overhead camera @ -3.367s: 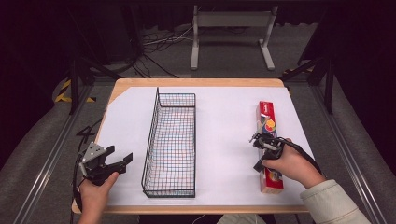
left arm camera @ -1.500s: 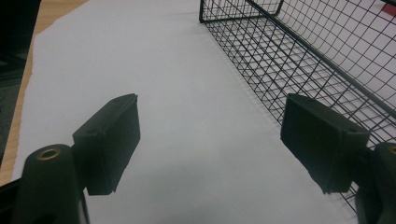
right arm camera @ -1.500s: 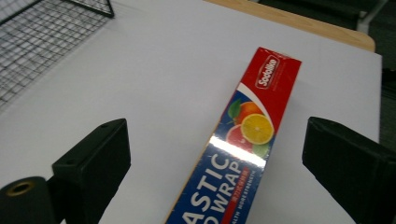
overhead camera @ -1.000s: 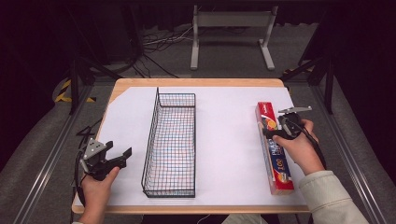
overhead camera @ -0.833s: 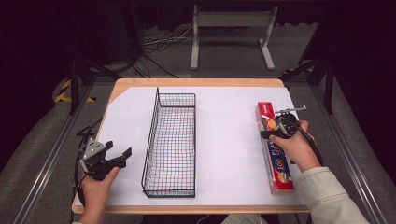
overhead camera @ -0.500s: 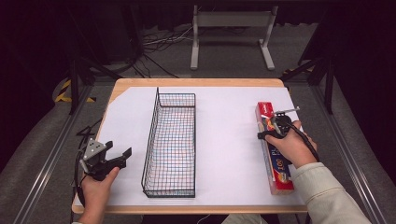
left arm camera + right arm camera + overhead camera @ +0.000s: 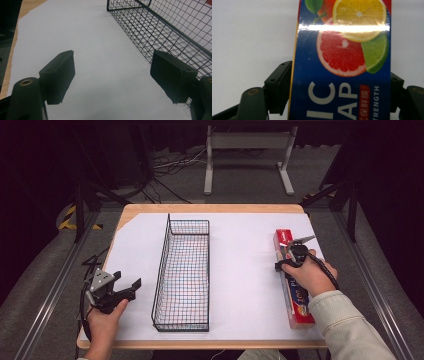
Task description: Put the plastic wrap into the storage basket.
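A long box of plastic wrap, blue and red with citrus fruit printed on it, lies lengthwise on the white sheet at the right. My right gripper points down over the box's far half. Its jaws have just been closing and now stand against both long sides of the box. My left gripper rests open at the near left corner. Only white paper shows between its pads.
A long black wire basket stands lengthwise in the middle of the table, and its wall runs just right of my left gripper. The white sheet covers most of the wooden tabletop. Cables and a metal stand lie on the floor beyond.
My right hand has come down a little onto the far half of the box, and its jaws have closed in on the box's sides. The left hand has stayed where it was.
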### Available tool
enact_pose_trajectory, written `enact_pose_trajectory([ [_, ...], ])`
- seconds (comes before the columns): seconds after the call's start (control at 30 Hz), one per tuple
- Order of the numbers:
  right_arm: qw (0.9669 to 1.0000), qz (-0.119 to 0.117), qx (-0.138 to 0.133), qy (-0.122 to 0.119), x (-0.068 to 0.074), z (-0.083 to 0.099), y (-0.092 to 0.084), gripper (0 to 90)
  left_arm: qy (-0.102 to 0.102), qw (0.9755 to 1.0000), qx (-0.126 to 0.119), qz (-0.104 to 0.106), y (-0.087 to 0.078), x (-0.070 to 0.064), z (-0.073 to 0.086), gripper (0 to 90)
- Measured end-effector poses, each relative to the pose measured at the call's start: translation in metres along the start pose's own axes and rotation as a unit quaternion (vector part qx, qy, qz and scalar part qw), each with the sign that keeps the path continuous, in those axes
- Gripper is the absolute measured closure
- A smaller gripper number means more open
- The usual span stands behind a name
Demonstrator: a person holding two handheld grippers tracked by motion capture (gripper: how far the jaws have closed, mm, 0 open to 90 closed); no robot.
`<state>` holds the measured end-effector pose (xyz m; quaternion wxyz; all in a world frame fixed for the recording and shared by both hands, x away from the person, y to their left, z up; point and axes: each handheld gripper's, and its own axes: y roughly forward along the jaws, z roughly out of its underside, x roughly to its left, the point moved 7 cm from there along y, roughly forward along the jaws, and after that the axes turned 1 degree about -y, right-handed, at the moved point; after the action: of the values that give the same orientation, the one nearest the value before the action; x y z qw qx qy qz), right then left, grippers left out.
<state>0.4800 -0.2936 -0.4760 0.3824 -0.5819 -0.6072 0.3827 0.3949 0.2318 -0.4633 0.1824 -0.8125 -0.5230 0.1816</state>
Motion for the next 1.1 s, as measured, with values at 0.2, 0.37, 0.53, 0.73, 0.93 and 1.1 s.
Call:
enact_pose_trajectory([
  [0.2, 1.0, 0.005, 0.005, 0.004, -0.0016, -0.0005, 0.0001, 32.3, 0.0, 1.0, 0.002, 0.0, 0.0007, -0.0001, 0.0004, 20.6],
  [0.37, 0.9992, 0.025, 0.027, -0.012, -0.0007, -0.0023, 0.0009, 33.9, 0.0, 1.0, 0.001, 0.0, 0.0004, 0.0, 0.0005, 20.6],
  [0.53, 0.9976, 0.038, 0.059, -0.001, 0.0001, -0.0024, 0.0008, 36.5, -0.002, 1.0, 0.0, 0.0, 0.0006, 0.0006, 0.001, 20.6],
  [0.73, 0.9953, 0.04, 0.088, 0.01, 0.0002, -0.0048, 0.0006, 38.4, -0.003, 1.0, 0.002, 0.0, 0.0008, 0.0011, 0.0014, 20.6],
  [0.93, 0.9937, 0.039, 0.103, 0.021, 0.0006, -0.0065, 0.0007, 39.8, -0.004, 1.0, -0.001, -0.002, 0.0003, 0.0022, 0.001, 20.6],
  [1.1, 0.9939, 0.036, 0.102, 0.023, 0.0004, -0.0065, -0.0004, 40.3, -0.006, 1.0, -0.001, -0.003, 0.0006, 0.0028, 0.0013, 20.7],
])
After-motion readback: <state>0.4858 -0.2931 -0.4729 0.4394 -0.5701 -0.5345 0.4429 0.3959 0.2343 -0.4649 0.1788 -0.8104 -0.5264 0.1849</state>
